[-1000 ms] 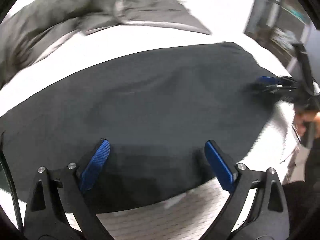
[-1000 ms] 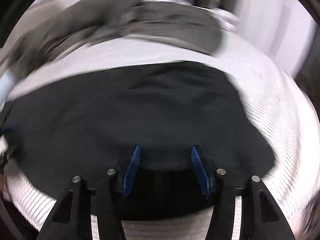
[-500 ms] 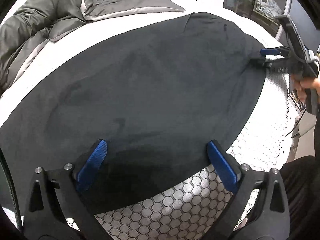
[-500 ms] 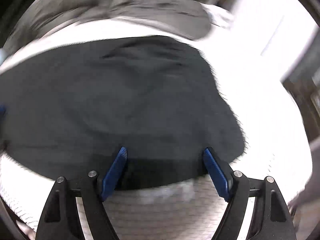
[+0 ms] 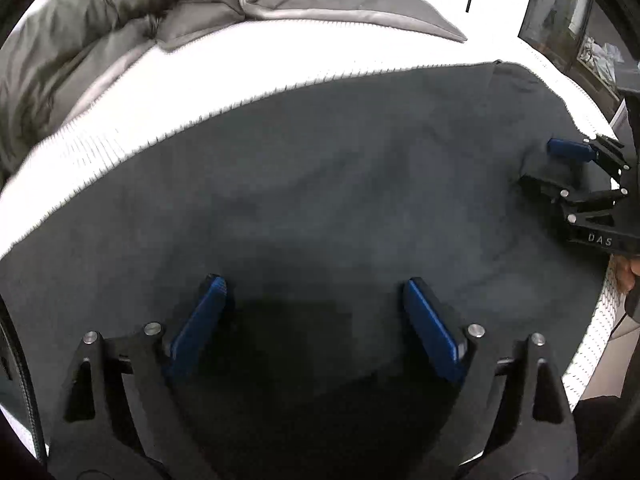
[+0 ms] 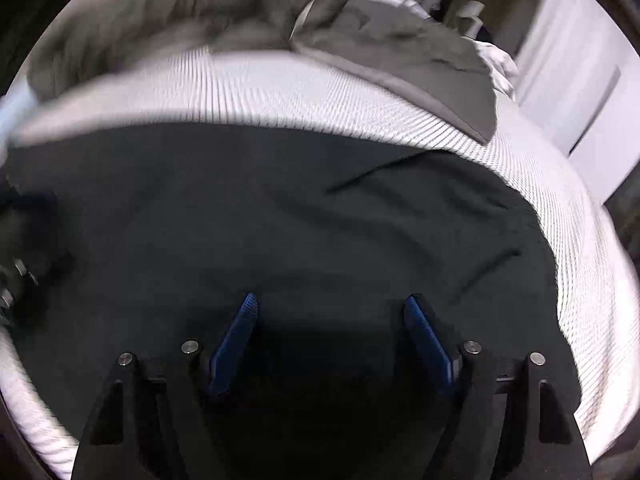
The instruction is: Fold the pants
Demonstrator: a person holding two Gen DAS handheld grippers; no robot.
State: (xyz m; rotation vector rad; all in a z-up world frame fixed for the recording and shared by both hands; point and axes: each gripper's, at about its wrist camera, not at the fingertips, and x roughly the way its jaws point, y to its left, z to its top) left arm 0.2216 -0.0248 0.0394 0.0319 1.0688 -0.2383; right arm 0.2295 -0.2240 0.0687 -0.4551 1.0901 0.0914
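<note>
Pants (image 5: 320,184) lie flat on the white mattress (image 5: 200,92) near a grey duvet (image 5: 100,40), both tongs spread.

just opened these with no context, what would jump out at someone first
The large dark charcoal fabric pants spread flat across the white textured mattress fill the middle of both views. In front, the left gripper and the right gripper hover over the near part of the cloth, blue pads wide apart, nothing clamped. A crumpled grey duvet lies bunched at the far end of the mattress.
</note>
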